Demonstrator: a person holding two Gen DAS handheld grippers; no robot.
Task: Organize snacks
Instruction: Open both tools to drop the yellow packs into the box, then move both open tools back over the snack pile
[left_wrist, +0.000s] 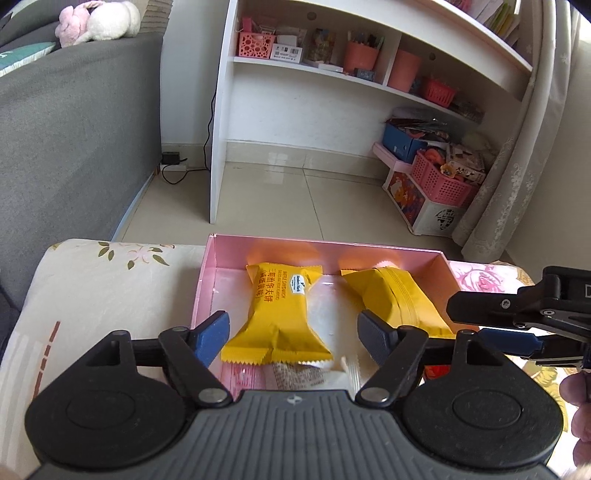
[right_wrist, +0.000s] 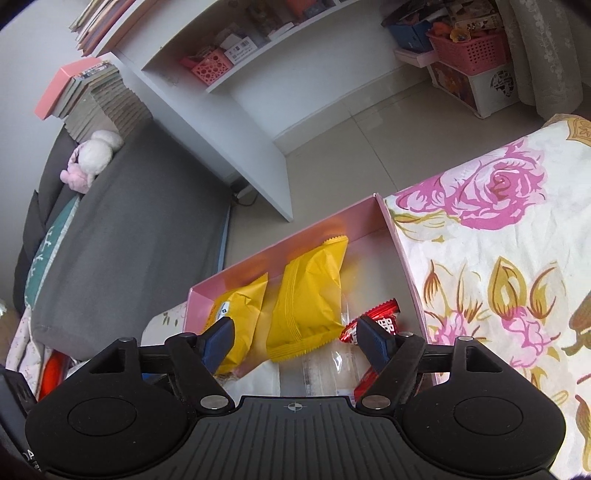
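A pink box (left_wrist: 439, 271) lies open on a floral cloth and holds two yellow snack packets. The left packet (left_wrist: 279, 314) has printed text; the right packet (left_wrist: 397, 299) shows its plain back. My left gripper (left_wrist: 295, 334) is open, its fingers on either side of the left packet's near end, not touching it. My right gripper (right_wrist: 295, 341) is open above the box (right_wrist: 391, 236), with the plain packet (right_wrist: 308, 299) between its fingers. A red wrapped snack (right_wrist: 384, 319) lies by its right finger. A white wrapped snack (left_wrist: 306, 373) lies at the box's near end.
The floral cloth (right_wrist: 498, 240) spreads right of the box. A grey sofa (left_wrist: 66, 147) with a plush toy stands at left. A white shelf unit (left_wrist: 314, 96) and pink baskets (left_wrist: 439, 181) stand beyond on the tiled floor. The right gripper's body (left_wrist: 524, 310) shows at right.
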